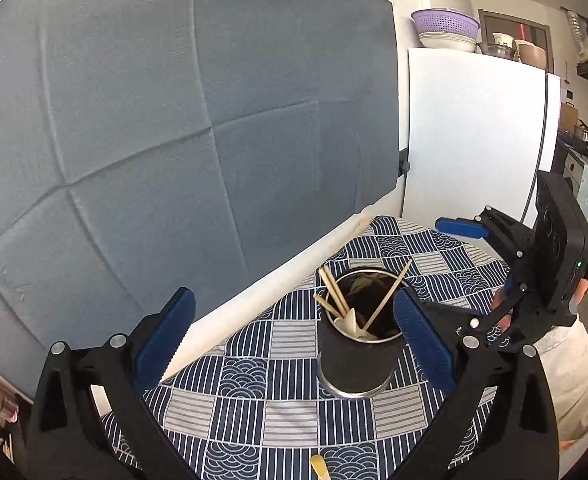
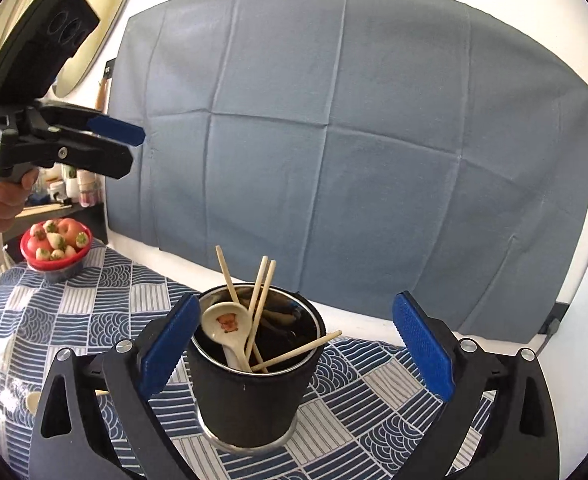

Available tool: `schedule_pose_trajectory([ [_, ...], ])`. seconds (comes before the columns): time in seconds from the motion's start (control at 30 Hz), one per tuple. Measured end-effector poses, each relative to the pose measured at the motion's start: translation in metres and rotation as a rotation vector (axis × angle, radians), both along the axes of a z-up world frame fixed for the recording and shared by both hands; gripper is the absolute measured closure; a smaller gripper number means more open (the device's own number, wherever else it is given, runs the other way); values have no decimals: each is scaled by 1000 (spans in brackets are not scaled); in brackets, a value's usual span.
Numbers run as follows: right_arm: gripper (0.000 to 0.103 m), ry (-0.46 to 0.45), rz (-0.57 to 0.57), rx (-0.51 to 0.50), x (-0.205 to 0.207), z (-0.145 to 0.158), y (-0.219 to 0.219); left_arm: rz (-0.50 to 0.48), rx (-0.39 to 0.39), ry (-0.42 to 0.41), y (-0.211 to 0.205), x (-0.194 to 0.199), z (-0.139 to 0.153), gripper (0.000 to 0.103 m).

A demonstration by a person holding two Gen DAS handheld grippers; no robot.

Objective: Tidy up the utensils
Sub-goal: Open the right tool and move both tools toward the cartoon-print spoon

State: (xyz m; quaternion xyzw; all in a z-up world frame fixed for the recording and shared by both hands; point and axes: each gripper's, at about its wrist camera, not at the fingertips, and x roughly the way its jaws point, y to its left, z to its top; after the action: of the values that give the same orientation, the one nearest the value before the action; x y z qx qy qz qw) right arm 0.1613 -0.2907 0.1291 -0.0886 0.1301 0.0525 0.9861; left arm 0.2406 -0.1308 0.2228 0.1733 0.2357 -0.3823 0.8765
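Observation:
A black-sleeved metal cup [image 1: 354, 364] [image 2: 249, 396] stands upright on the patterned tablecloth [image 2: 93, 312]. It holds several wooden chopsticks [image 2: 262, 304] and a white ceramic spoon [image 2: 223, 324]. My left gripper [image 1: 294, 296] is open, its blue pads wide apart; the cup sits low between them, nearer the right pad, untouched. My right gripper [image 2: 296, 304] is also open and straddles the cup from the other side, with its left pad close to the rim. Neither holds anything. A yellowish utensil tip [image 1: 318, 466] lies on the cloth near the bottom of the left wrist view.
A red bowl of fruit [image 2: 55, 244] sits at the table's far left. A blue-grey cloth backdrop [image 2: 354, 140] hangs behind the table and a white board [image 1: 474, 132] stands at its end. A small cream object [image 2: 33, 400] lies on the cloth by my right gripper.

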Motion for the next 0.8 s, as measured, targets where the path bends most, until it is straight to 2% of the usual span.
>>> schedule_pose_trajectory([
  [0.13,10,2,8,21,-9,3,1,57,4,11,21,-9,-9,6],
  [0.4,9,22,36,-8,-25,0,22,121,-11,135,63,-17,-46,6],
  [0.53,9,40,64,-22,-28,-4,34,162,10,157,81,-24,-66,6],
  [0.67,9,59,93,-36,-29,-10,48,201,31,214,97,-28,-86,6],
  [0.8,9,91,137,-44,-29,-17,63,234,36,218,111,-40,-101,6],
])
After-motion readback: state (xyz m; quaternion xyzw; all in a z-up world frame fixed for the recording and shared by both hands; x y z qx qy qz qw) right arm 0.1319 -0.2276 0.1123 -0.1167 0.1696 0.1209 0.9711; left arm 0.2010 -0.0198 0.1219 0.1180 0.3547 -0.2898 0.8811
